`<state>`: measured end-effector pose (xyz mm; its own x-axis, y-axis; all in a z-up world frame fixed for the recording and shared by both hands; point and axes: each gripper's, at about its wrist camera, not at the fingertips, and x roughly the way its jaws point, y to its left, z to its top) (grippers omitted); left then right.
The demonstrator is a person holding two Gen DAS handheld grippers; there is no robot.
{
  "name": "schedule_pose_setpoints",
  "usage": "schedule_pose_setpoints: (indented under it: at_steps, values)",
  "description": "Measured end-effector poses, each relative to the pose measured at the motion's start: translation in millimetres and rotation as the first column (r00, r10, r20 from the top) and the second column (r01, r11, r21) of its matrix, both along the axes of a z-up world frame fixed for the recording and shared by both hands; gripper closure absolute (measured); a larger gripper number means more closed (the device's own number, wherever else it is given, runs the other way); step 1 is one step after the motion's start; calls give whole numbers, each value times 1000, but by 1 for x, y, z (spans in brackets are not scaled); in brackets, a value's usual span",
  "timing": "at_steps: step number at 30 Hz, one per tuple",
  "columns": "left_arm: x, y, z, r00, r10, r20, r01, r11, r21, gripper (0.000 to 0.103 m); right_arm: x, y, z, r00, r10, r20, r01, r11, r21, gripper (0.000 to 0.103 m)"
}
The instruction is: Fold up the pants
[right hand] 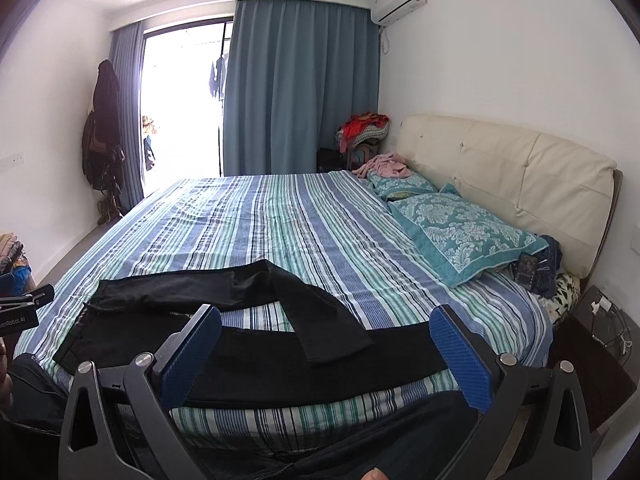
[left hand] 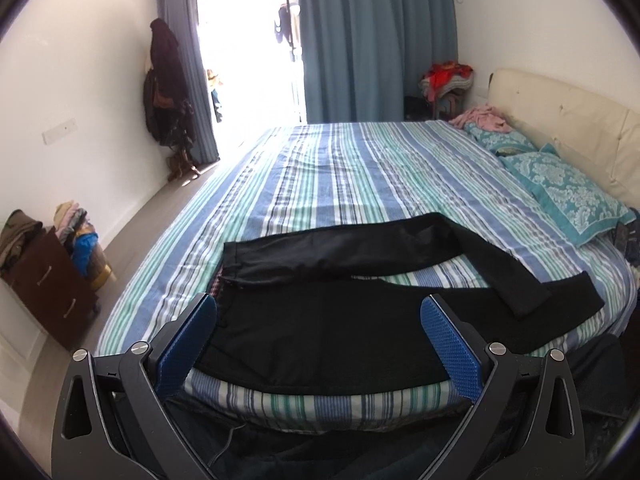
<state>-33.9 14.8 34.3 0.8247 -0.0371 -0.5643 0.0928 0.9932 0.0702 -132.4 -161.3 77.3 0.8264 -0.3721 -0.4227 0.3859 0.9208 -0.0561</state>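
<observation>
Black pants (left hand: 328, 320) lie spread at the near edge of the striped bed (left hand: 340, 168), one leg bent over the other. The left gripper (left hand: 318, 320) and right gripper (right hand: 326, 332) both hover wide open, holding nothing.

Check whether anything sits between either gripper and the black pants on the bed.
Nothing visible does. The left gripper and right gripper both hang open over the near bed edge, with the black pants spread directly ahead on the striped sheet. The pillows lie off by the headboard.
</observation>
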Motion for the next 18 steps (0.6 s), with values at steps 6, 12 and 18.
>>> schedule_pose_setpoints:
  at_steps: [6,12,18]
  values:
    - [-4,3,-1,1000,13,-5,-13,1000,-9,1,-1,11,-3,1000,14,-22,-15,1000,-23,0]
    - [-5,-10,-8,1000,-4,-22,4,1000,23,1,-11,7,-7,1000,-19,-10,19,1000,-11,0]
    - [2,-18,-22,994,-12,-110,16,999,33,1,-9,-6,-17,998,-57,-31,58,998,21,0]
